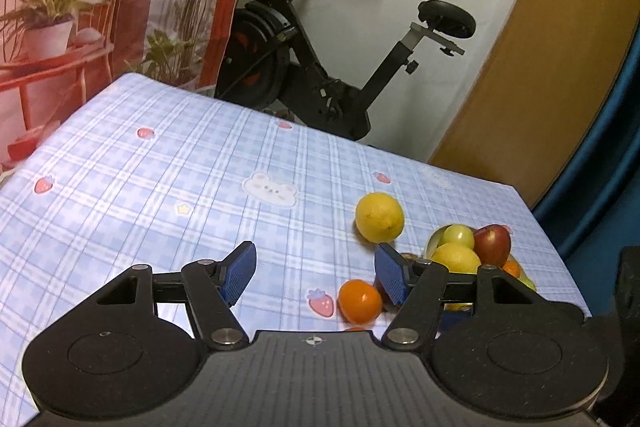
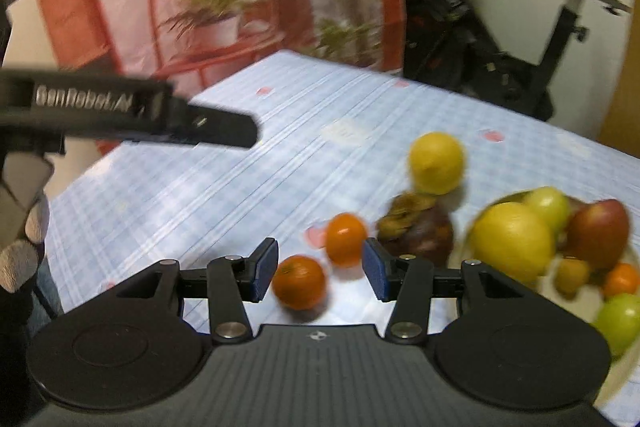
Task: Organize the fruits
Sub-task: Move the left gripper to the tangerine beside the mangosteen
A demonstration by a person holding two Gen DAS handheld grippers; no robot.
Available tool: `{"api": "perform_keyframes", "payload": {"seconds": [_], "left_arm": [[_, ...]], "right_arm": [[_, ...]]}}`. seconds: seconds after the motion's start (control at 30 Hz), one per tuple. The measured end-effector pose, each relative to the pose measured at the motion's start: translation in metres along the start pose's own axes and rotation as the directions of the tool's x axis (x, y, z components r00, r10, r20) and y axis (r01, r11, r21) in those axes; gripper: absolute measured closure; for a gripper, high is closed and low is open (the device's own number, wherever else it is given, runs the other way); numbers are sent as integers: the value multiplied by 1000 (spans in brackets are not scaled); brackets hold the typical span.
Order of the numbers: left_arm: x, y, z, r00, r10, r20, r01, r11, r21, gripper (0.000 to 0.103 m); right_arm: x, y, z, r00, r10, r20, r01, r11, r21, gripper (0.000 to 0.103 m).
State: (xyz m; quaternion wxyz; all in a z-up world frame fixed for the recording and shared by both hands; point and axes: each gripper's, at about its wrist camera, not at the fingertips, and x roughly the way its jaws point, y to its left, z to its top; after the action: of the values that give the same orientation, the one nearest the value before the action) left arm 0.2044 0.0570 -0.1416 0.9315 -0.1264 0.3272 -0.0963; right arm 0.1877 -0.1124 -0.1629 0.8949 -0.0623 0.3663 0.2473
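Now, scene: 2 hand-held grippers over a table (image 1: 132, 163) with a blue checked cloth; loose fruit lies beside a bowl (image 2: 624, 359) of fruit at the right.
Step in hand: likely picking up a loose orange to put in the bowl.
Doing it well: centre the pads on the nearer orange (image 2: 299, 281), come down level, close gently so it does not roll away.
Right gripper (image 2: 320, 269): jaws partly apart, nothing held; the nearer orange sits low between them, contact unclear through blur.
Left gripper (image 1: 316, 275): jaws wider apart, empty, above the cloth.
Other loose fruit: a second orange (image 2: 346, 238), a lemon (image 2: 437, 163), and a dark fruit (image 2: 420, 227) just beside the bowl.
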Motion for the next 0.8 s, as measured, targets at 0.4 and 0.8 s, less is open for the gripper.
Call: {"api": "perform_keyframes", "payload": {"seconds": [0.4,0.8], "left_arm": [[7,7,-9,999,9,-32,-9,1000,-22,36],[13,5,-17,997,-2,-73,1,1000,-8,36]], "right_arm": [[24,8,-10,999,-12,-45,12,1000,-7,54],[24,7,-22,999,-13,-35,14,1000,13,55]]}}
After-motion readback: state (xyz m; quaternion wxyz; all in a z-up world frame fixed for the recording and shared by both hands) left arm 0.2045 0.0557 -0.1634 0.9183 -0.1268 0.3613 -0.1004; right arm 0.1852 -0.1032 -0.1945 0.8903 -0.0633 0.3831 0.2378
